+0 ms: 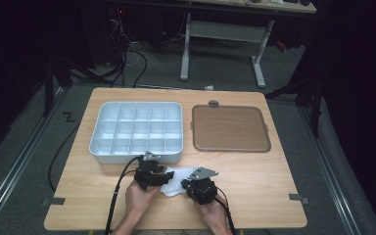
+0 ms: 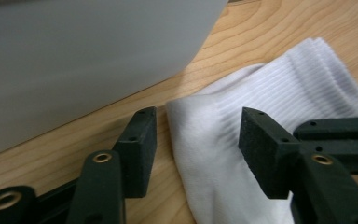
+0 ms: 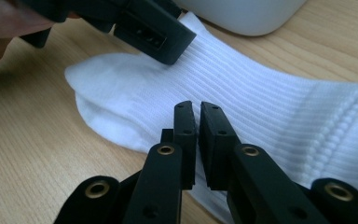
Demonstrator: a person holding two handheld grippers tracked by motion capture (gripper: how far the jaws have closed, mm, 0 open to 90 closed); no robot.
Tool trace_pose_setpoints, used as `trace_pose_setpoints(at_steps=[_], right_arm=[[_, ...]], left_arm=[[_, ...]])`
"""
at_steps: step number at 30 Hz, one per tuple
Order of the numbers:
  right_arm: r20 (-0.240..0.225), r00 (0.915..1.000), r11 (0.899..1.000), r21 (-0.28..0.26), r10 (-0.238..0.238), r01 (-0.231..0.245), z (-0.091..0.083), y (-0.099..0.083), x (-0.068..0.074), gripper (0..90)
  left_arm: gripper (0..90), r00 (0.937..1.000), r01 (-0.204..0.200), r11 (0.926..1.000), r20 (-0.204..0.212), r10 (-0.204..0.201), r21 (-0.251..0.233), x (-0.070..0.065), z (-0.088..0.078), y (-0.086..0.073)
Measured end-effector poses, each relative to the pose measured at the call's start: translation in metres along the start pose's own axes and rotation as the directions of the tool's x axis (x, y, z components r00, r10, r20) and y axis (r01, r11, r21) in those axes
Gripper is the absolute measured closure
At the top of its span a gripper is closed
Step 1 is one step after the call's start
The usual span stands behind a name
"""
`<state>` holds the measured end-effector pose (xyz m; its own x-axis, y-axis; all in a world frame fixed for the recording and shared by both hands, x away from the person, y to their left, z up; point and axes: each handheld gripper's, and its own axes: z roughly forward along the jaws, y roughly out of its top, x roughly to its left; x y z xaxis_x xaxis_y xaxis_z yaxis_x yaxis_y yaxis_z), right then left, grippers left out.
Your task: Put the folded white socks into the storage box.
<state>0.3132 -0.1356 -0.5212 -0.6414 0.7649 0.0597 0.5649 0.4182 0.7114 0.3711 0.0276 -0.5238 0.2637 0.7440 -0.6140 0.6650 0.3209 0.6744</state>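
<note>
White sock [image 1: 176, 180] lies flat on the counter [image 1: 254, 176] at lower centre of the high view, just in front of the grey divided tray [image 1: 136, 131] and between the two grippers. Left gripper [image 2: 198, 135]: jaws stand about half open, astride the folded edge of the sock, pads not pressing on it. Right gripper [image 3: 197, 122]: jaws nearly together with a thin slit between the pads; whether a pinch of fabric is caught in that slit is hard to read from its own view, so I judge it closed but leave the hold unconfirmed. Risks: if the right gripper has only a few ribs of knit, a pull would likely slip the sock free or stretch it out of shape; if the left gripper closes where it stands, it may take one layer only and let the fold open. The two grippers work very close together, and the left jaw shows at upper left of the right gripper view right over the sock, so a clash of jaws is possible. Room: the tray wall is just beside the left gripper at upper left of its view, a limit to any forward push. The brown mat [image 1: 230, 128] lies well apart at upper right; bare counter to the right and left gives free room.
</note>
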Motion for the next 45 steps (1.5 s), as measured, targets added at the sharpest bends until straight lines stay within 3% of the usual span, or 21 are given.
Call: trace_pose_setpoints(at_steps=[2, 3, 11, 15, 22, 25, 29, 32, 35, 45], right_arm=[[0.0, 0.9999, 1.0, -0.002, -0.01, 0.01, 0.0, -0.001, 0.001, 85.8], [0.015, 0.999, 0.999, 0.004, -0.042, 0.042, -0.001, -0.002, 0.003, 86.3], [0.003, 0.9991, 0.999, -0.001, -0.041, 0.041, -0.001, -0.004, 0.002, 87.1], [0.002, 0.9992, 0.999, -0.004, -0.04, 0.04, -0.002, -0.006, 0.002, 87.1], [0.003, 0.9989, 0.999, -0.004, -0.046, 0.046, -0.002, -0.006, 0.003, 86.9], [0.001, 0.9988, 0.999, -0.001, -0.048, 0.048, -0.005, -0.005, 0.005, 85.6], [-0.008, 0.9989, 0.999, -0.019, -0.046, 0.046, -0.008, -0.004, 0.003, 85.5], [-0.021, 0.9996, 0.999, -0.039, -0.018, 0.017, -0.012, -0.001, 0.0, 86.0], [-0.015, 0.9996, 0.999, -0.043, -0.024, 0.023, -0.011, 0.001, -0.001, 86.1], [-0.008, 0.9998, 1.0, -0.014, -0.019, 0.018, 0.001, 0.008, 0.0, 87.8]], left_arm=[[50.4, 1.0, 0.004, 1.0, 0.001, -0.004, -0.003, 0.001, 0.001, 0.0], [50.9, 1.0, 0.005, 1.0, 0.009, -0.005, -0.005, 0.0, 0.002, 0.0], [60.7, 0.9999, -0.007, 1.0, 0.012, 0.006, 0.007, 0.0, 0.006, -0.003], [72.8, 0.9996, -0.013, 0.9999, 0.026, 0.013, 0.001, -0.001, 0.004, -0.009], [82.8, 0.9991, -0.006, 0.9997, 0.041, 0.005, 0.025, -0.001, 0.001, -0.009], [83.8, 0.9989, 0.003, 0.9991, 0.047, -0.005, 0.042, 0.0, -0.004, -0.007], [84.1, 0.9987, -0.019, 0.9986, 0.049, 0.016, 0.049, 0.0, -0.01, -0.007], [84.2, 0.9984, -0.008, 0.9988, 0.056, 0.005, 0.049, 0.0, -0.016, -0.005], [84.3, 0.9979, 0.013, 0.9993, 0.063, -0.015, 0.035, -0.001, -0.021, -0.005], [84.3, 0.9956, 0.02, 0.9996, 0.091, -0.022, 0.02, -0.002, -0.035, -0.003]])
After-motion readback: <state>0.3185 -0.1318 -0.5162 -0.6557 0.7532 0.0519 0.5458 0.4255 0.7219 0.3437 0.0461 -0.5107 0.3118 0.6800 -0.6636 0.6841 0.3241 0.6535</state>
